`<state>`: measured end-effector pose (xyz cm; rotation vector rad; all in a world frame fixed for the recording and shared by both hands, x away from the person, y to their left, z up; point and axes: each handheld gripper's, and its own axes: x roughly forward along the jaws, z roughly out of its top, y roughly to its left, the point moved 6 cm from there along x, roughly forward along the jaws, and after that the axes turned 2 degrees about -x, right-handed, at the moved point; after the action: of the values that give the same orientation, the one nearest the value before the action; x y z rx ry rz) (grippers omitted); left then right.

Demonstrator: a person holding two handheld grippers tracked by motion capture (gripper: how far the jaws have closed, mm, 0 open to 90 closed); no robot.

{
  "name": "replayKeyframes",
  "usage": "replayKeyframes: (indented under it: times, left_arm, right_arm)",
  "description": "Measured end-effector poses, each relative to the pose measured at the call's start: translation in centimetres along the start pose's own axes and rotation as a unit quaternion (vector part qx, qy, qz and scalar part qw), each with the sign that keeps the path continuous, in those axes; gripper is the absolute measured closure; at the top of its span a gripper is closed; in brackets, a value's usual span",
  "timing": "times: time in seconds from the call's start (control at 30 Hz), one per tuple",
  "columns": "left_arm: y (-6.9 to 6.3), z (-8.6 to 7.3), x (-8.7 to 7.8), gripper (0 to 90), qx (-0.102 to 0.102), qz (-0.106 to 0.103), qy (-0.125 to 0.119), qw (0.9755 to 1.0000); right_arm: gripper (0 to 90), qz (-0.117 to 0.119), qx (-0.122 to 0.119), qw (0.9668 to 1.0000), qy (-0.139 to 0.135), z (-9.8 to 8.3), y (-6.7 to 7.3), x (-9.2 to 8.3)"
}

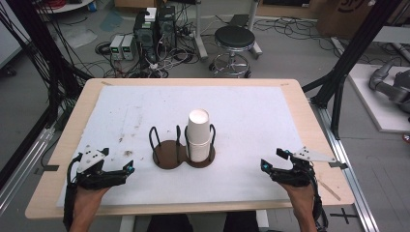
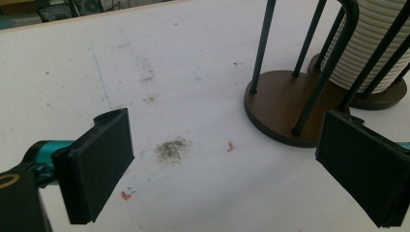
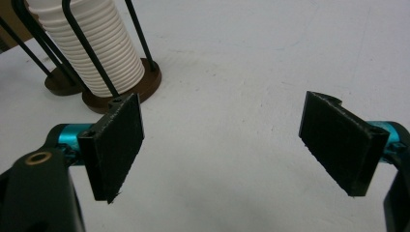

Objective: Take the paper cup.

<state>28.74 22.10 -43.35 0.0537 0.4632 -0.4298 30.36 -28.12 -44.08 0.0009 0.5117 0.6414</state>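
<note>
Wooden table [image 1: 62, 145], light finish, topped by a white mat [image 1: 251, 121] bearing grey smudges left of centre and small orange flecks at the near left [image 2: 230, 146]. Floor [image 1: 290, 58] grey, smooth, strewn with loose cables. Beyond the far table edge: round black stool [image 1: 234, 38] on a chrome ring base; left of it two dark computer towers [image 1: 154, 26], with two small pale boxes [image 1: 123, 46] just beside them. Black frame posts: one slanting down at far right [image 1: 355, 48], others at far left [image 1: 34, 43] carrying bundled black cables. Cardboard box [image 1: 345, 17] at far right. White platform [image 1: 382, 101] at right holding grey machinery [image 1: 391, 84]. Lighting even and diffuse, shadows soft.
</note>
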Motion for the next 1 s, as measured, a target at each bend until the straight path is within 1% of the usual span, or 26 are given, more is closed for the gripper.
replayKeyframes:
  times: [0.17,0.27,0.37,0.5,0.6,0.63,0.73,0.77,0.83,0.9,1.0]
  left_arm:
    - [-0.1,-0.2,0.2,6.2,0.001,0.002,0.004,1.0]
    - [-0.1,-0.2,0.1,6.2,-0.001,0.002,0.001,1.0]
    - [-0.2,-0.2,0.1,6.2,0.0,0.0,0.002,1.0]
    - [-0.4,-0.1,0.2,6.2,0.002,-0.002,0.002,1.0]
    - [-0.4,-0.1,0.2,6.3,0.006,-0.003,0.003,1.0]
    - [-0.4,-0.1,0.1,6.2,0.006,-0.004,0.003,1.0]
    - [-0.2,-0.3,0.0,6.3,0.002,-0.003,0.003,1.0]
    - [-0.2,-0.3,0.0,6.3,0.001,-0.003,0.003,1.0]
    - [-0.1,-0.2,-0.1,6.2,-0.002,-0.002,0.001,1.0]
    - [0.0,-0.1,-0.2,6.2,-0.002,-0.002,-0.001,1.0]
    - [0.1,-0.1,-0.2,6.3,-0.003,-0.002,-0.001,1.0]
  right_arm:
    - [16.5,0.001,0.006,1.0,0.005,-0.2,-0.5,0.1]
    - [16.5,0.002,0.01,0.9999,0.001,-0.2,-0.6,0.0]
    - [16.5,0.002,0.009,1.0,0.0,-0.1,-0.5,-0.1]
    - [16.4,0.002,0.002,1.0,-0.001,0.1,-0.4,-0.2]
    - [16.4,0.012,-0.002,0.9999,-0.004,0.6,-0.2,-0.2]
    - [16.4,0.016,0.0,0.9999,-0.004,0.7,-0.2,-0.3]
    - [16.4,0.018,-0.001,0.9998,-0.007,0.8,-0.1,-0.2]
    - [16.4,0.025,-0.002,0.9997,-0.003,0.9,-0.1,-0.2]
    - [16.4,0.019,-0.005,0.9998,-0.002,0.9,-0.1,-0.2]
    - [16.4,0.019,-0.005,0.9998,-0.005,1.0,-0.1,-0.3]
    - [16.4,0.02,0.0,0.9998,-0.008,1.4,-0.2,-0.6]
